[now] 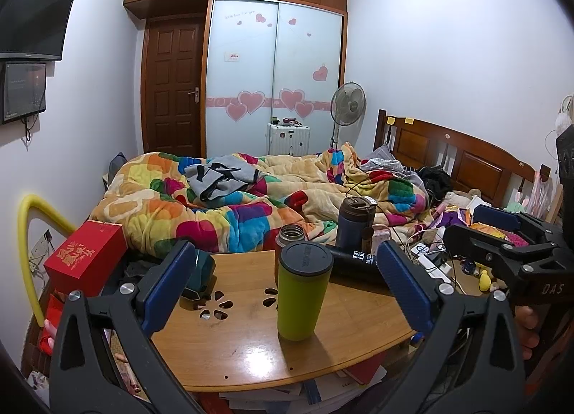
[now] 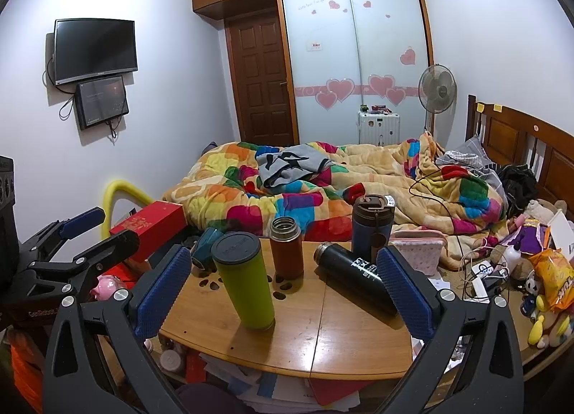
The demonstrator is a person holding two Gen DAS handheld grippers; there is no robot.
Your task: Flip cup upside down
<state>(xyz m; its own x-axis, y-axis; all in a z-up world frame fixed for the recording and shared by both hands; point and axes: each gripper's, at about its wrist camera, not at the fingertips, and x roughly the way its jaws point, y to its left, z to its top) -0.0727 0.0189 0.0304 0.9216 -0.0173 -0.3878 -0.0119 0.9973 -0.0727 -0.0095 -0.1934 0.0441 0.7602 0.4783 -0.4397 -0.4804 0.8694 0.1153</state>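
Observation:
A lime-green cup (image 1: 303,292) with a dark end on top stands on the wooden table (image 1: 251,349); it also shows in the right wrist view (image 2: 245,279). My left gripper (image 1: 287,285) is open, its blue pads on either side of the cup, a little in front of it. My right gripper (image 2: 287,288) is open and empty, held back from the table; the green cup stands left of its middle. In the left wrist view the right gripper (image 1: 502,234) shows at the right, open.
A brown flask (image 2: 286,250) stands open behind the green cup. A black bottle (image 2: 355,276) lies on its side at the right. A dark blue tumbler (image 2: 372,225) stands at the back. A teal object (image 2: 206,245) and a red box (image 2: 150,225) are at the left. The bed lies beyond.

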